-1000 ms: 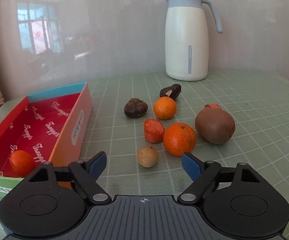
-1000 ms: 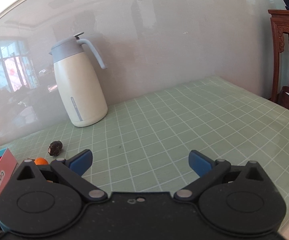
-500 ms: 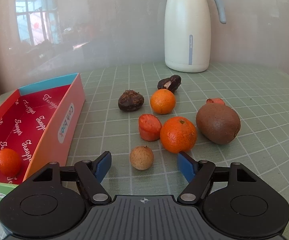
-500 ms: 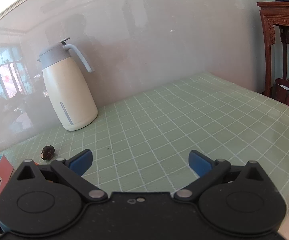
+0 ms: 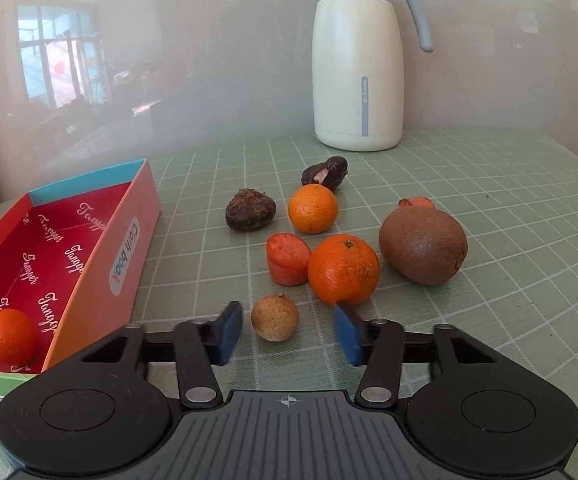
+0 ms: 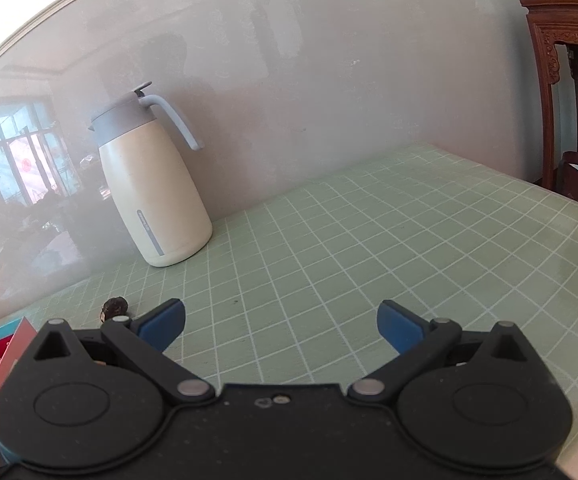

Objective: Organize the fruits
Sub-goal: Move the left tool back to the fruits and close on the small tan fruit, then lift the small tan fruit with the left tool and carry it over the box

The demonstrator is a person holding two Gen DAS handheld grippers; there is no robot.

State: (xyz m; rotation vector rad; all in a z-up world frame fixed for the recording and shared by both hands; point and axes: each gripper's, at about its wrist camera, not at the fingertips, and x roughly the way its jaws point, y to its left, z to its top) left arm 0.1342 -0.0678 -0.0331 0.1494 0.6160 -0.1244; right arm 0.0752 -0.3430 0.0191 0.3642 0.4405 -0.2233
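Note:
A small tan longan lies on the green checked tablecloth between the blue pads of my left gripper, whose jaws are closing; gaps still show on both sides of the fruit. Just beyond lie a large orange, a carrot piece, a smaller orange, a kiwi and two dark brown fruits. At the left, a red box holds one small orange. My right gripper stands open over bare cloth, nothing between its fingers.
A cream thermos jug with a grey lid stands at the back against the wall. Another carrot piece peeks from behind the kiwi. In the right wrist view, a dark wooden stand rises past the table's far right edge.
The left gripper's jaws have narrowed around the longan, and it has edged forward toward the fruit. The right wrist view has swung slightly to the left, with its jaws unchanged.

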